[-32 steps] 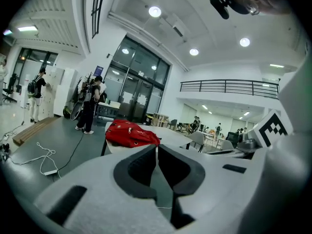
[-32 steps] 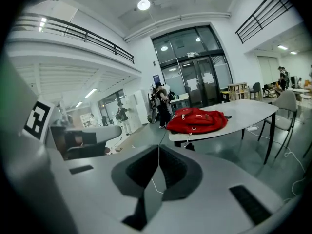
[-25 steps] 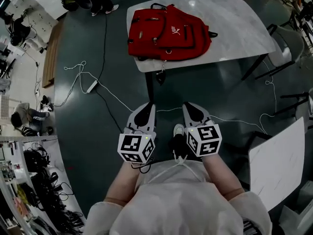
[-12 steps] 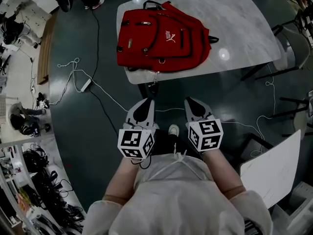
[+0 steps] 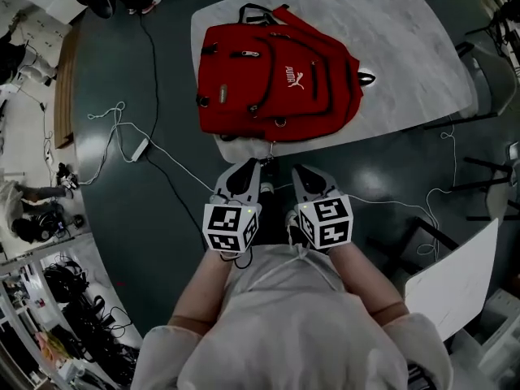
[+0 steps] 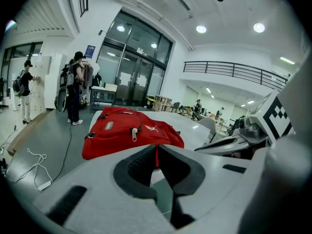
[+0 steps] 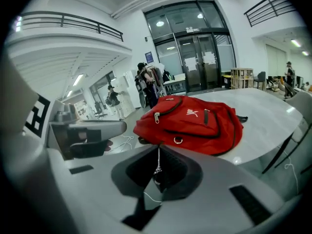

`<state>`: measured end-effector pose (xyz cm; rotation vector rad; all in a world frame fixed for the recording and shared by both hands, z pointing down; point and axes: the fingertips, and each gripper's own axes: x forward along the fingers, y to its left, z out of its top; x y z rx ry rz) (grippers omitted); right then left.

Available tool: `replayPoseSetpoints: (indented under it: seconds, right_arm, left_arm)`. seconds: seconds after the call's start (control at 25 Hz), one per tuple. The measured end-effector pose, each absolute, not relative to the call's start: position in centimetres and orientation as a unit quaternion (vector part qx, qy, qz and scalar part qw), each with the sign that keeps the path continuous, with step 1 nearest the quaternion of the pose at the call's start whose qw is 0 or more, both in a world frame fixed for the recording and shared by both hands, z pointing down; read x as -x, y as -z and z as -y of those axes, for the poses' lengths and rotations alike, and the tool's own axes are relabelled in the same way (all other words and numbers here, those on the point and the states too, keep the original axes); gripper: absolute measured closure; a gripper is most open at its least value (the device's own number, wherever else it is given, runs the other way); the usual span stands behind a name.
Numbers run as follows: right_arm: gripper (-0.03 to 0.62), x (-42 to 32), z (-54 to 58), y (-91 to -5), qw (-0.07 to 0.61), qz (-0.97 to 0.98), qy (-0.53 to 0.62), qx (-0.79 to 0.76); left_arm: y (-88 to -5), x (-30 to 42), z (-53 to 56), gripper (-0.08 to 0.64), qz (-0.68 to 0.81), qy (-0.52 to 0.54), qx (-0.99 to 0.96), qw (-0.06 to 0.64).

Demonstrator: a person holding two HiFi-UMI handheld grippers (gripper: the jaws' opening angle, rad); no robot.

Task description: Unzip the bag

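A red backpack (image 5: 276, 80) lies flat on a white marble table (image 5: 406, 55), near the table's front left edge. Its zips look closed, with silver pulls (image 6: 134, 133) on its upper face. My left gripper (image 5: 253, 164) and right gripper (image 5: 295, 170) hang side by side just short of the table's edge, below the bag, apart from it. Both are shut with nothing between the jaws. In the left gripper view the backpack (image 6: 129, 130) lies ahead of the closed tips (image 6: 157, 147). In the right gripper view the backpack (image 7: 195, 123) lies beyond the closed tips (image 7: 158, 147).
A power strip (image 5: 138, 147) and white cables (image 5: 175, 161) trail over the dark floor at the left. A chair (image 5: 491, 63) stands at the table's right end. A white board (image 5: 455, 275) sits at lower right. People (image 6: 75, 87) stand far off by the glass doors.
The table and backpack have come nearer in the head view. Both grippers have drawn closer together and now sit closer to the table's front edge.
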<state>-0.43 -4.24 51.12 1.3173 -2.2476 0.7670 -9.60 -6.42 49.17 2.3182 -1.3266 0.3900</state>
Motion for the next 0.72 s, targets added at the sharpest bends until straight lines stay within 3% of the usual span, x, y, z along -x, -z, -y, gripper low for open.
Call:
replayPoseSetpoints:
  seconds: [0.72]
  right_arm:
    - [0.560,4.9,9.9,-62.3,0.273,0.715,-0.407,-0.500]
  left_arm:
    - [-60.7,10.0,14.7,0.529,0.358,-0.223,-0.885,0.197]
